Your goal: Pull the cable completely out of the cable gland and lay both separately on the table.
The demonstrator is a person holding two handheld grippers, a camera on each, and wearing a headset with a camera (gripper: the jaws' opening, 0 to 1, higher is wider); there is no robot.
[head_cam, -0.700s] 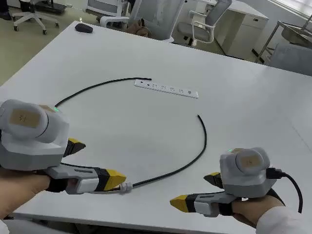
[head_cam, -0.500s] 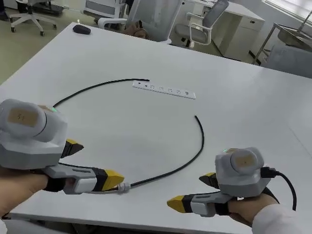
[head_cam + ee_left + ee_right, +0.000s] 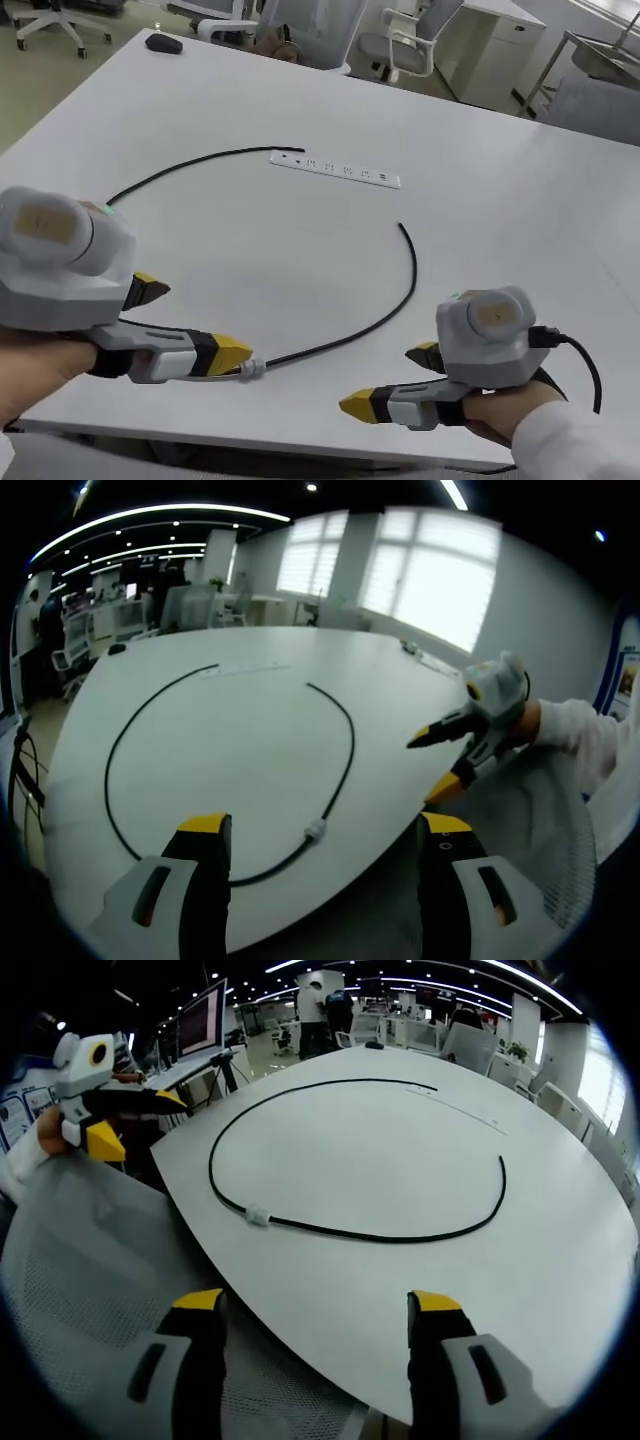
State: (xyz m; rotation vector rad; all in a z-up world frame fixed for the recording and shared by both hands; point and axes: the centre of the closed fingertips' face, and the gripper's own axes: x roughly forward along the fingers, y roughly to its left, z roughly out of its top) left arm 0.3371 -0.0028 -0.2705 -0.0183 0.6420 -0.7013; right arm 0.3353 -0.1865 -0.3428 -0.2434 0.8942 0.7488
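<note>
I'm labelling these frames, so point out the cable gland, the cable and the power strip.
cable gland (image 3: 257,1215), right gripper view, white body.
cable (image 3: 414,268), head view, curved stretch.
power strip (image 3: 335,168), head view, middle of top.

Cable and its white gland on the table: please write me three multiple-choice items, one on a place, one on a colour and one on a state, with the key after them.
1. Where does the gland lie?
A. on the cable, close by the left gripper
B. at the cable's free end
C. apart from the cable

2. What colour is the cable?
A. red
B. black
C. white

3. How do the two grippers stand?
A. both shut on the cable
B. left shut, right open
C. both open, holding nothing

Key:
1 A: the cable runs on from both sides of the gland, which lies just off a yellow tip of the left gripper.
2 B: it is a black line on the white top.
3 C: the jaws of the left gripper and the right gripper stand apart, gripping nothing.
</note>
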